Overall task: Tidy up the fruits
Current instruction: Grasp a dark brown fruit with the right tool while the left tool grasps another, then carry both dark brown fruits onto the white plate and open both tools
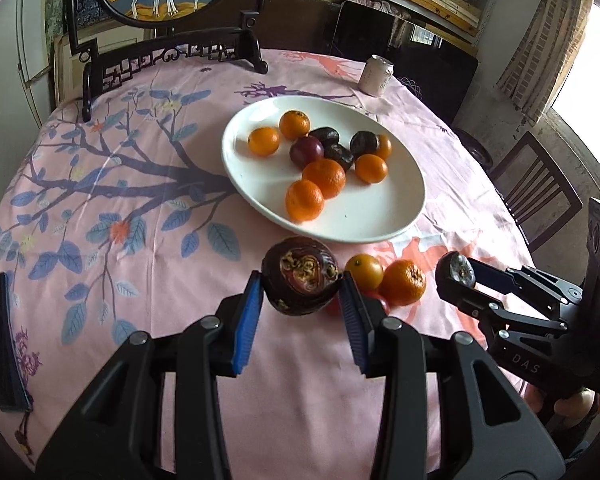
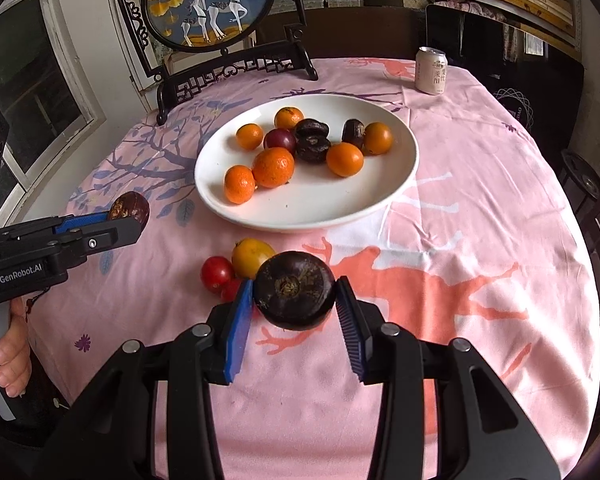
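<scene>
We have a dark purple fruit [image 1: 300, 276] clamped between the blue pads of the left gripper [image 1: 302, 292], pinched at its sides near the fingertips, stem scar facing the camera. Same on the right: right gripper [image 2: 295, 296] closed on a second dark fruit [image 2: 294, 294], also held at the pad tips. Both are clear of the pink tablecloth [image 2: 480, 200]. White plate [image 2: 380, 196] with oranges and dark fruits lies ahead. An orange [image 1: 404, 282], a yellow fruit [image 2: 252, 256] and a red tomato [image 2: 216, 274] lie on the cloth just before the plate.
</scene>
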`<state>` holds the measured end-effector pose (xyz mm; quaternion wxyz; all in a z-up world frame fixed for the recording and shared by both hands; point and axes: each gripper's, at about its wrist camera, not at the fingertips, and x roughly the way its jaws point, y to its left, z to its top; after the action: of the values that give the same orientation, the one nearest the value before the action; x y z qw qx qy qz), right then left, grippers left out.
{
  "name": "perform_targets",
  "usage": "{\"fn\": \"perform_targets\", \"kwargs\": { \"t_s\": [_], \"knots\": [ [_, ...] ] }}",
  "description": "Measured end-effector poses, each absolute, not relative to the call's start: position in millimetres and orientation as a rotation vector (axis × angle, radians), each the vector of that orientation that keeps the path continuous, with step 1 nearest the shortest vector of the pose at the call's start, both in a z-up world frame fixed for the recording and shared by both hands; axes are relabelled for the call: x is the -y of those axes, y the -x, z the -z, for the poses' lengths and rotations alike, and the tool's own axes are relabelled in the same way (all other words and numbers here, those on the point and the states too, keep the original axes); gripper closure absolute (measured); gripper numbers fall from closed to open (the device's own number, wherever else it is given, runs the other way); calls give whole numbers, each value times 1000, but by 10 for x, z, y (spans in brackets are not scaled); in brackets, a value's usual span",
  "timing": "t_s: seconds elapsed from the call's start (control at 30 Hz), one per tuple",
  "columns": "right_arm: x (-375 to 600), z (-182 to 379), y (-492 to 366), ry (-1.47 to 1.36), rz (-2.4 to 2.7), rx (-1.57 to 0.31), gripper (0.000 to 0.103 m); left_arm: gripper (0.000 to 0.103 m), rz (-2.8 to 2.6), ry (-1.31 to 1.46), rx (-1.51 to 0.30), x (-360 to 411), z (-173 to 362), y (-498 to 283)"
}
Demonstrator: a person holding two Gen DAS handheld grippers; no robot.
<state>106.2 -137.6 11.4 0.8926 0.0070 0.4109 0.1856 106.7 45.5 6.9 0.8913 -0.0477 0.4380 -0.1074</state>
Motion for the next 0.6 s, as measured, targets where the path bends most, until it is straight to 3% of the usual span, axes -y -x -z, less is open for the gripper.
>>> {"fn": "perform_targets", "kwargs": {
  "t_s": [0.23,0.6],
  "knots": [
    [1152,-332,-1725,71,-425,-825,61,64,188,98,-933,-495,-175,-1873],
    [996,-35,-2428,106,-395,-907,61,63,159,94,-1017,-381,160,-2678]
  ]
}}
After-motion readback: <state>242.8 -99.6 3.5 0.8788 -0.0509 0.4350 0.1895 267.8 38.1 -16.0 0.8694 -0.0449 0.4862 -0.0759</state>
